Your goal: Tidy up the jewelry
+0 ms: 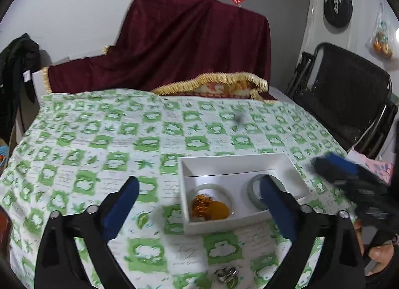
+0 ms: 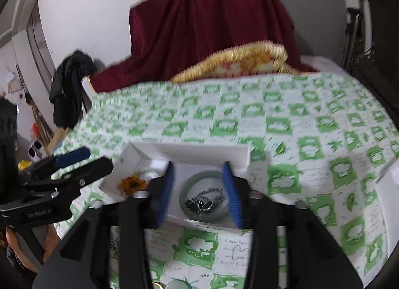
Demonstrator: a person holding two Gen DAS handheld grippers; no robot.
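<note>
I am holding my left gripper [image 1: 199, 194] with its blue pads spread as wide as they go, gripping nothing. Between them, at twelve o'clock, the white box [image 1: 232, 161] is sitting on the green-checked tablecloth [image 1: 99, 134]. Inside it, a pale bangle [image 1: 224, 193] is ringing a gold ornament [image 1: 208, 205] at the box's nine o'clock end, and a green bangle [image 1: 254, 186] is lying at the three o'clock end. A silver piece [image 1: 225, 274] is lying loose on the cloth at six o'clock. I am keeping my right gripper [image 2: 199, 189] partly spread, pads clear of everything, framing the green bangle [image 2: 185, 189] with a silver chain [image 2: 204, 200] resting inside its ring.
</note>
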